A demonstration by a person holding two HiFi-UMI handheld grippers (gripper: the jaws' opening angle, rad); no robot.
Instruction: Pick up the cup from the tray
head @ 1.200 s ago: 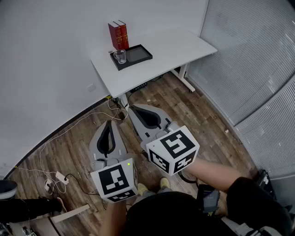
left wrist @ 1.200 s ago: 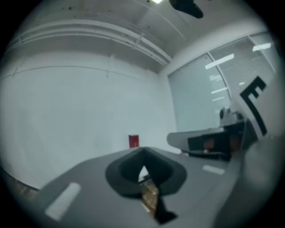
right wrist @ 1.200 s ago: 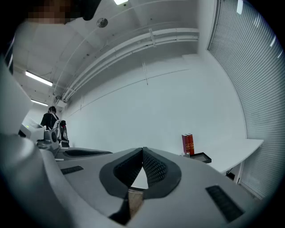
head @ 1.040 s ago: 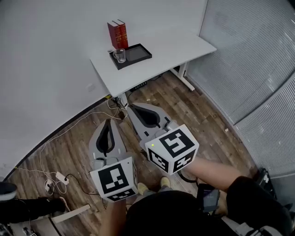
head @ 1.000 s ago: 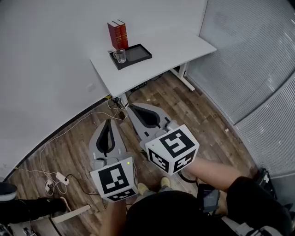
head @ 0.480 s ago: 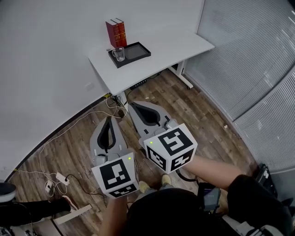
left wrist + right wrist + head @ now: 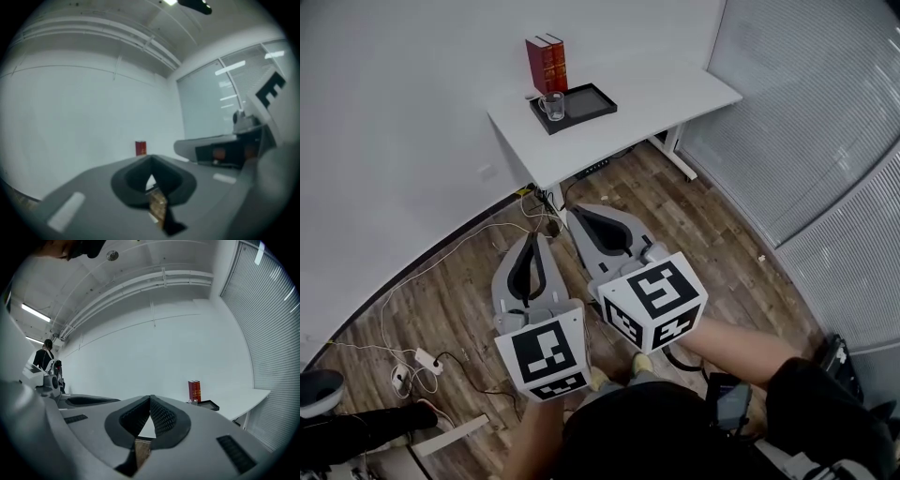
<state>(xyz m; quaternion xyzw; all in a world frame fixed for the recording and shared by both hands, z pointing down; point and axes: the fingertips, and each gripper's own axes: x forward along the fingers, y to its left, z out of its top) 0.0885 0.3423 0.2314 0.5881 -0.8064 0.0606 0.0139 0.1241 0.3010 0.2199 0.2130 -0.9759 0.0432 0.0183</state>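
Note:
A clear glass cup (image 7: 552, 105) stands at the left end of a black tray (image 7: 586, 99) on a white desk (image 7: 656, 94) far ahead. In the right gripper view the cup (image 7: 193, 402) and tray (image 7: 209, 404) show small at the right. My left gripper (image 7: 532, 240) and right gripper (image 7: 584, 210) are held side by side over the wooden floor, well short of the desk. Both are shut with nothing between the jaws, which meet at the tips in the left gripper view (image 7: 151, 158) and in the right gripper view (image 7: 150, 397).
Two red books (image 7: 546, 64) stand upright behind the tray against the white wall. Cables and a power strip (image 7: 427, 360) lie on the floor at the left. A wall of blinds (image 7: 825, 141) closes the right side. A person (image 7: 44, 358) stands far left.
The view has shifted slightly, with the desk a little nearer and more to the right. Both grippers stay shut and side by side, edging toward the desk.

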